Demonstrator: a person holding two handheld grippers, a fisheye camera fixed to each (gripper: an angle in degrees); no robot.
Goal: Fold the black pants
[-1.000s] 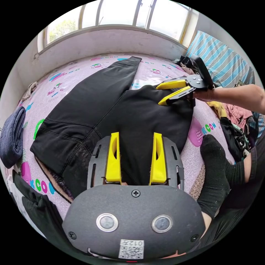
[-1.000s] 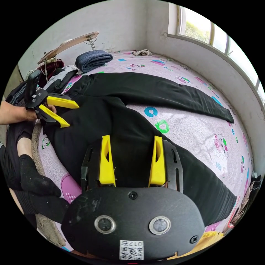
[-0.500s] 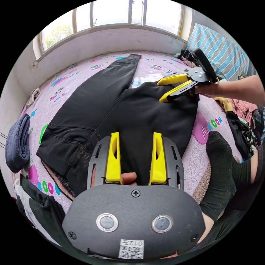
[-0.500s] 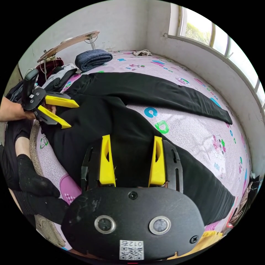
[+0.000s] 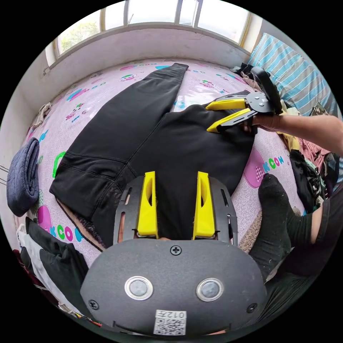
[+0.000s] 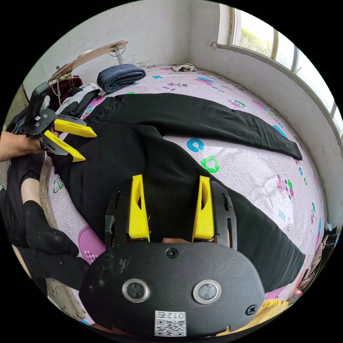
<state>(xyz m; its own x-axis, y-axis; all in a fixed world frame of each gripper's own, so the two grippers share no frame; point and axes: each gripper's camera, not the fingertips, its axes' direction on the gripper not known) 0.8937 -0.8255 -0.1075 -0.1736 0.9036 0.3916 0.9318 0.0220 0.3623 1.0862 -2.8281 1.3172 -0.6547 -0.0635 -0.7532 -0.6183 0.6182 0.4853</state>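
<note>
The left gripper [image 6: 80, 144] has seemingly edged sideways.

A home bedroom: cartoon-print bed sheet [image 5: 89, 96], striped pillow [image 5: 296, 78], window [image 5: 153, 10]

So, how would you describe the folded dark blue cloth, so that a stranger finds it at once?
Start from the bed with the pink cartoon sheet where the black pants lie spread. Beyond the pants' waist end, near the wall corner, sits the folded dark blue cloth. Unlike the loose clothes beside it, it is a neat thick roll, and blue, not black.
</note>
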